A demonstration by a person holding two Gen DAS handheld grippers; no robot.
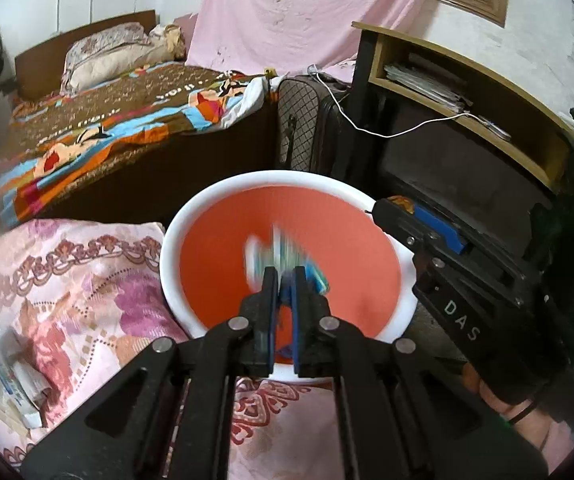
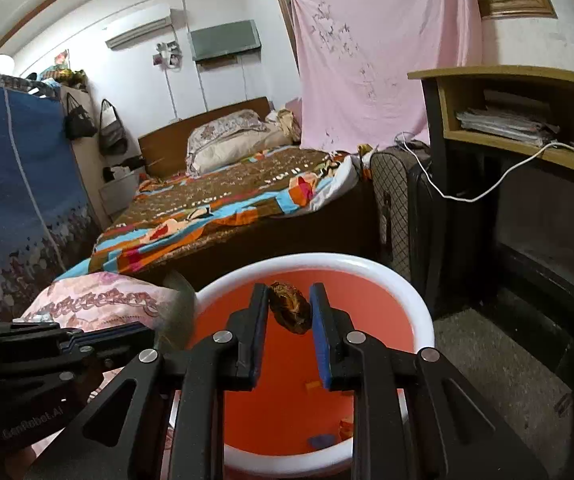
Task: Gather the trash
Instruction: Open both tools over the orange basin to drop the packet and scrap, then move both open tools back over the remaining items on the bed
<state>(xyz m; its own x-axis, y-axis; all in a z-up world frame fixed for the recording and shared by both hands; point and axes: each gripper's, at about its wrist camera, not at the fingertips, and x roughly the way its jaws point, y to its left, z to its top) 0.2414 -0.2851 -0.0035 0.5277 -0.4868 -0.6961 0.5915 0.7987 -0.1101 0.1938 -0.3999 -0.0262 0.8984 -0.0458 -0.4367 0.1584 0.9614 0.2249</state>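
Note:
A round bin with a white rim [image 1: 169, 264] [image 2: 327, 260] and a red inside stands below both grippers. My left gripper [image 1: 285, 274] is over its middle, jaws close together on a white and teal wrapper [image 1: 279, 254] that is blurred at the tips. My right gripper [image 2: 289, 292] is shut on a brown crumpled scrap [image 2: 290, 309] above the bin's far half. In the left wrist view the right gripper [image 1: 387, 204] reaches over the bin's right rim. The left gripper [image 2: 147, 330] shows at the left of the right wrist view. Small scraps [image 2: 321, 440] lie in the bin.
A pink floral cushion [image 1: 67, 300] with crumpled packets [image 1: 11, 384] lies left of the bin. Behind stand a bed [image 2: 227, 200], a quilted suitcase [image 1: 307, 128] and a dark desk with a shelf [image 1: 467, 92], with a white cable [image 1: 407, 130] strung between them. A hand [image 1: 499, 396] holds the right gripper.

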